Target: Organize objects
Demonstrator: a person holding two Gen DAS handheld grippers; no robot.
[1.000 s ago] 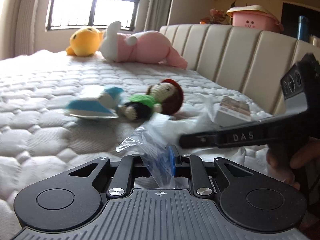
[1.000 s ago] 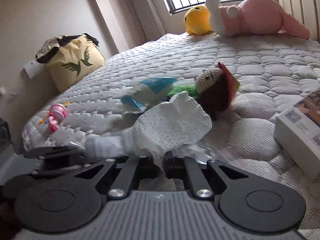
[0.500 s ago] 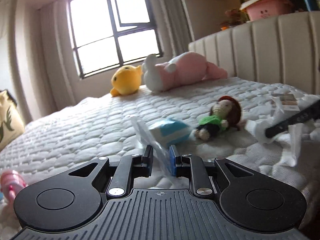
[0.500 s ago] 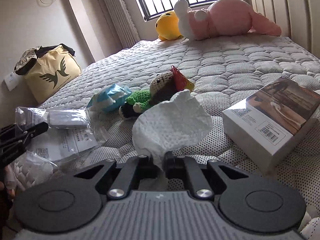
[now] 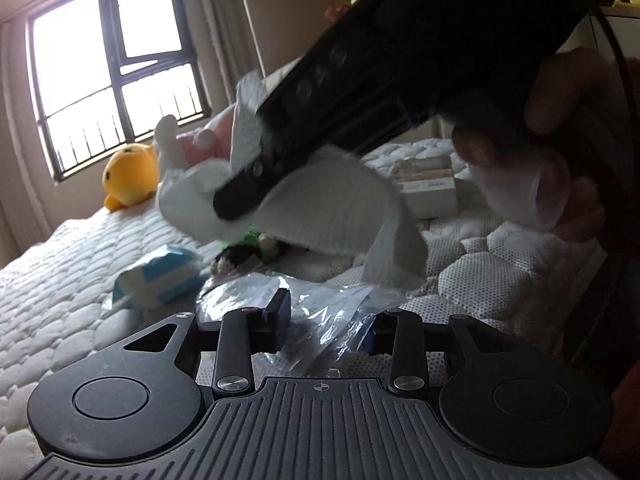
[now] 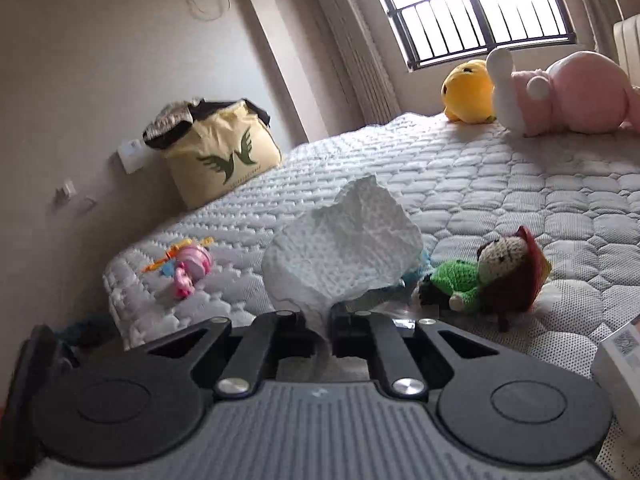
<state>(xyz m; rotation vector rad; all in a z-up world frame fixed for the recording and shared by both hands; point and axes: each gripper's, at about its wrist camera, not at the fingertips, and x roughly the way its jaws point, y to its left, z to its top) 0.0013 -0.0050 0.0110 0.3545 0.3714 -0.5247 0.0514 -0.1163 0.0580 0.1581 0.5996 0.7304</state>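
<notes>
- A pale yellow tote bag [image 6: 218, 160] with a green wing print leans against the wall beside the bed [image 6: 500, 184].
- A pink toy [image 6: 190, 266] lies near the bed's left corner.
- The left claw [image 5: 326, 320] has its jaws spread wide; a crinkled clear plastic bag [image 5: 320, 304] lies between them on the quilted mattress, and whether either finger touches it cannot be told.
- A blue-and-white packet [image 5: 154, 276] rests on the bed just beyond that bag.
- The right claw [image 6: 320, 334] is pinched narrow on a white paper towel [image 6: 340, 254], dimpled and crumpled, which rises in a loose bunch above the fingers, off the bed.
- A crocheted doll [image 6: 492, 276] in green lies right of the towel.
- A yellow plush [image 6: 468, 94] and a pink plush [image 6: 568, 94] sit under the window.
- A white box [image 6: 620, 354] pokes in at the right edge.
</notes>
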